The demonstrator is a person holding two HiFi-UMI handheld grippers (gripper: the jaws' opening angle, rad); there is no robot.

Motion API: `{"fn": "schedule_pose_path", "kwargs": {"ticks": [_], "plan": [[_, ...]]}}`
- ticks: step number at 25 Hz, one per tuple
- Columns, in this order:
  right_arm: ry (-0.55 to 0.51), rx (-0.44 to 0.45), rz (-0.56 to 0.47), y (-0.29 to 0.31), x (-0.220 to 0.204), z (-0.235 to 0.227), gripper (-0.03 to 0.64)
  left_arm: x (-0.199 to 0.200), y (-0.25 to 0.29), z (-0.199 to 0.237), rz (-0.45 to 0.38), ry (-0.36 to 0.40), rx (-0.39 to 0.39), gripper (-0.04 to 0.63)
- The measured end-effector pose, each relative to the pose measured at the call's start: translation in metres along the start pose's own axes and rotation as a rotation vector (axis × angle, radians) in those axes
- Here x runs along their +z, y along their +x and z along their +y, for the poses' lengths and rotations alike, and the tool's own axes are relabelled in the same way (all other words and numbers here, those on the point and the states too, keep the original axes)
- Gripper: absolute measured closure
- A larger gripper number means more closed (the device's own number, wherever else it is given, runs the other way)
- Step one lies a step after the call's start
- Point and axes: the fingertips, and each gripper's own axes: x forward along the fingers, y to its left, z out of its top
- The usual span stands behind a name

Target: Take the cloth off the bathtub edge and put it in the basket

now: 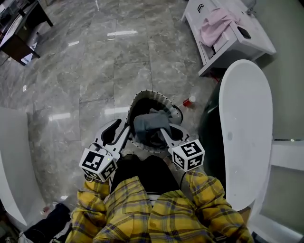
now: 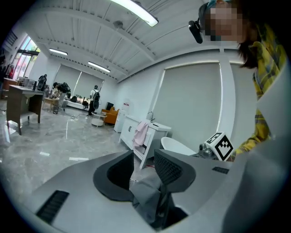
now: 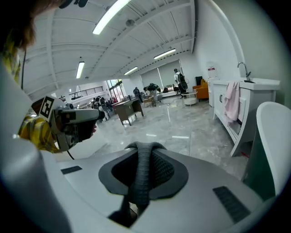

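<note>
Bright, even light from ceiling tube lamps (image 2: 136,13) leaves white glare streaks on the polished marble floor (image 1: 95,71), the basket (image 1: 151,92) is deeply shadowed inside, and both gripper views bend strongly into black corners.

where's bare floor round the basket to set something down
Bare: the marble floor left of the basket and beyond it. Tight: the gap between basket and bathtub, where a small red object lies; the cloth occupies the basket mouth.
</note>
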Motion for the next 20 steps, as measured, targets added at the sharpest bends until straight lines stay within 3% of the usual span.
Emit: {"fn": "schedule_pose_path", "kwargs": {"ticks": [12, 18, 20], "plan": [[0.113, -0.064, 0.162, 0.071, -0.123, -0.040, 0.576, -0.080, 0.016, 0.023, 0.150, -0.085, -0.026, 0.465], [0.103, -0.127, 0.398, 0.094, -0.200, -0.058, 0.580, -0.108, 0.032, 0.029, 0.228, -0.073, -0.065, 0.465], [0.091, -0.151, 0.422, 0.093, -0.208, -0.063, 0.580, -0.109, 0.036, 0.032, 0.235, -0.072, -0.066, 0.465]]}}
